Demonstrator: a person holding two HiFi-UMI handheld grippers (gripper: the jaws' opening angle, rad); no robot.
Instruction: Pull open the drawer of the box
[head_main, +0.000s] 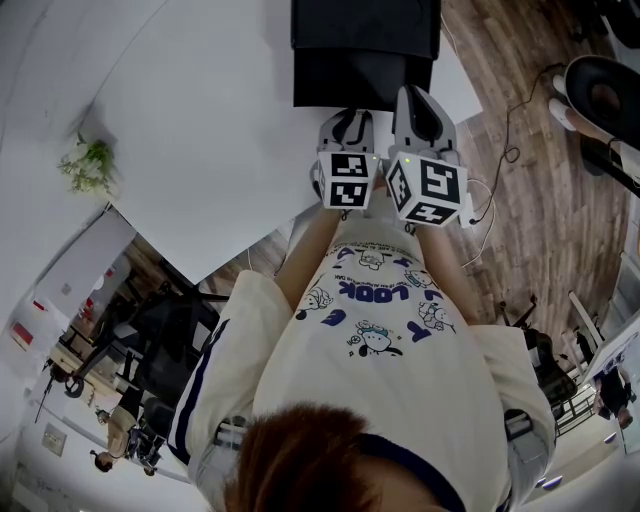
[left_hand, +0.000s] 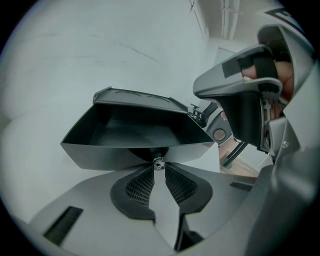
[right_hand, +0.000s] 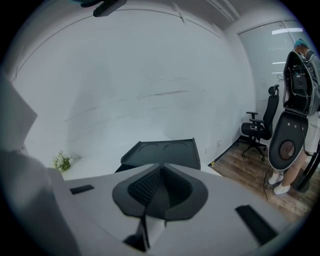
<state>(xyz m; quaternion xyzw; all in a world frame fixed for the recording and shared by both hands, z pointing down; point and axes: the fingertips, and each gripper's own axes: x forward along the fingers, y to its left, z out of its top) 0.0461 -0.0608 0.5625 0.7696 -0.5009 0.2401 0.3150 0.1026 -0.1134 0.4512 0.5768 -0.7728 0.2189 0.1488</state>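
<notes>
Head view: black box sits at the far edge of the white table, directly ahead of the person. Its drawer shows as a dark tray projecting from the box front toward the body. Left gripper meets the drawer's near face. Right gripper lies just beside it, to its right, over the drawer's right corner; contact cannot be judged here. Left gripper view: jaws clenched, tips pinched on a small metallic knob at the middle of the drawer front. Drawer already stands out of the box, its inside exposed and bare. Box top lies behind and above it. The other tool's body appears at the right, close by. Right gripper view: right gripper has its pads pressed together with nothing between them, held above the box, which lies ahead and below. A small plant stands well off to the left. Judgement: slide axis runs from box straight toward the person. The left gripper sits on that axis and alone has hold, so any further pull is a straight draw backward. The drawer looks largely open.
</notes>
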